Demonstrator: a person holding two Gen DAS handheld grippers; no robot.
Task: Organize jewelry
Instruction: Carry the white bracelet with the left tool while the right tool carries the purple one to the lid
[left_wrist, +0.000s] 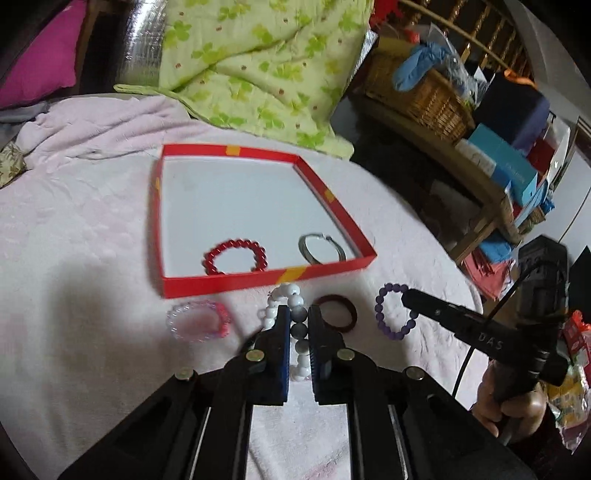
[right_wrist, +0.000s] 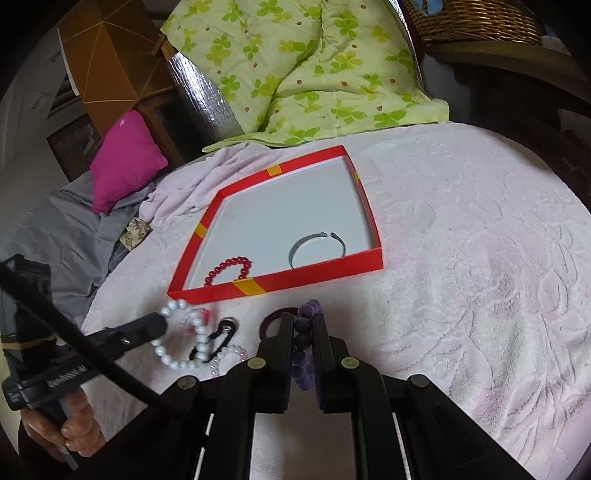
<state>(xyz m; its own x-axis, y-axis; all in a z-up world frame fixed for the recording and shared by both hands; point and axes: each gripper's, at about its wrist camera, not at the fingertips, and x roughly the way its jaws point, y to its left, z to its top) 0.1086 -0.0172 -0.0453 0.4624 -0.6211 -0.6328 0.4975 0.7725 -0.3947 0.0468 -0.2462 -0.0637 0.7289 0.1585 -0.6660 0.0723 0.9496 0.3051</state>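
A shallow red box (left_wrist: 258, 282) (right_wrist: 280, 282) lies on the pale pink blanket. It holds a red bead bracelet (left_wrist: 234, 254) (right_wrist: 229, 269) and a silver open bangle (left_wrist: 321, 247) (right_wrist: 317, 247). In front of it lie a pink clear bracelet (left_wrist: 197, 320), a white bead bracelet (left_wrist: 286, 295) (right_wrist: 181, 354), a dark red ring bangle (left_wrist: 338, 314) (right_wrist: 273, 321) and a purple bead bracelet (left_wrist: 393, 314) (right_wrist: 304, 343). My left gripper (left_wrist: 298, 314) is shut on the white bead bracelet. My right gripper (right_wrist: 303, 321) is shut on the purple bead bracelet.
A green floral quilt (left_wrist: 258, 62) (right_wrist: 314, 70) lies behind the box. A magenta cushion (right_wrist: 127, 158) lies at the far left. Wicker baskets and stacked boxes (left_wrist: 498, 155) stand off the bed's right edge. A black clip (right_wrist: 219, 338) lies by the white beads.
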